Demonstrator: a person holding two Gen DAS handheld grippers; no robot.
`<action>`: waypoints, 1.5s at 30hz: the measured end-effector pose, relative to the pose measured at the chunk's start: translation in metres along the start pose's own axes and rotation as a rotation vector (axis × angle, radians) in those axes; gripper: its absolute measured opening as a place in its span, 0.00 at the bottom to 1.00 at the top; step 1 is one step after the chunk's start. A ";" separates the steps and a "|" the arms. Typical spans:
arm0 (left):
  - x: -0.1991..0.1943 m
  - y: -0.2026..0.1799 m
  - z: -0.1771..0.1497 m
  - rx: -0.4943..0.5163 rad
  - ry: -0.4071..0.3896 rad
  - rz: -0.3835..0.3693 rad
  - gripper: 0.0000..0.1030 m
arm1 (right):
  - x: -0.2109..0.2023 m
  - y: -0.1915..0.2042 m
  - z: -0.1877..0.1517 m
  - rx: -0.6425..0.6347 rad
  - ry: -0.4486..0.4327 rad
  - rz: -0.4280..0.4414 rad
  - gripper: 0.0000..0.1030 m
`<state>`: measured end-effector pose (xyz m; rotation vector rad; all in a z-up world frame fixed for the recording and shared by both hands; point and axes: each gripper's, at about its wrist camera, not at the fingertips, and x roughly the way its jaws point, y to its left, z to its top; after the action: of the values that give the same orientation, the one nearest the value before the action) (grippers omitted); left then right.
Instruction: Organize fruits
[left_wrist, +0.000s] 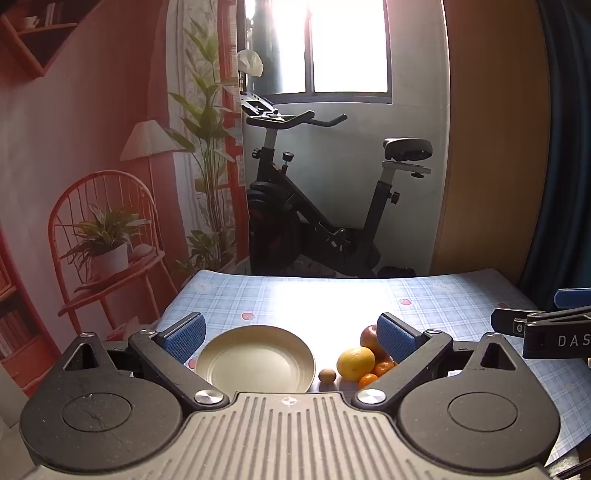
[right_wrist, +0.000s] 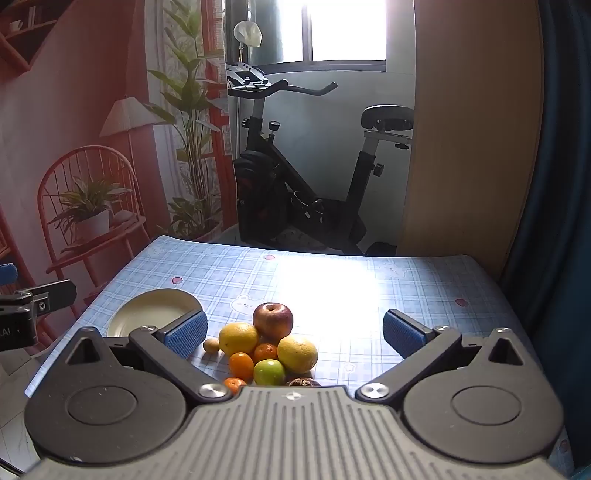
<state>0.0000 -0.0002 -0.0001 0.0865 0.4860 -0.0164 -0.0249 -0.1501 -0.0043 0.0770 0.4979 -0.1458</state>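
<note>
While both grippers hang tilted down over the table (right_wrist: 424, 280), I see each spread wide with nothing between its pads. My left gripper (left_wrist: 291, 338) faces the plate (left_wrist: 255, 360), which lies flat and bare just ahead of it. My right gripper (right_wrist: 295, 332) faces the fruit pile, which sits on the checked cloth just right of the plate.

At the back of the pile, the apple (right_wrist: 272, 320) stands with its stem end up. Two lemons (right_wrist: 297, 353) flank it in front, with tangerines (right_wrist: 242, 363) and a green apple (right_wrist: 269, 372) packed between, all touching. A small brown fruit (right_wrist: 211, 345) sits between plate and pile, and a dark fruit (right_wrist: 303, 382) is half hidden by my right gripper's body. Behind the table stands an exercise bike (right_wrist: 295, 192), clear of my reach. Each gripper's tip shows at the edge of the other's view.
</note>
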 end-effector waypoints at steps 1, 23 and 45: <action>0.000 0.000 0.000 -0.001 0.001 -0.001 0.97 | 0.000 0.000 0.001 0.001 0.000 0.000 1.00; -0.011 -0.005 -0.005 0.010 -0.037 -0.012 0.97 | -0.001 -0.003 -0.005 0.027 -0.038 -0.011 1.00; -0.009 -0.002 -0.004 0.014 -0.040 -0.026 0.97 | -0.006 -0.001 -0.004 0.035 -0.051 -0.022 1.00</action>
<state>-0.0098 -0.0020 0.0004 0.0936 0.4466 -0.0467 -0.0324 -0.1502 -0.0052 0.1020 0.4456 -0.1778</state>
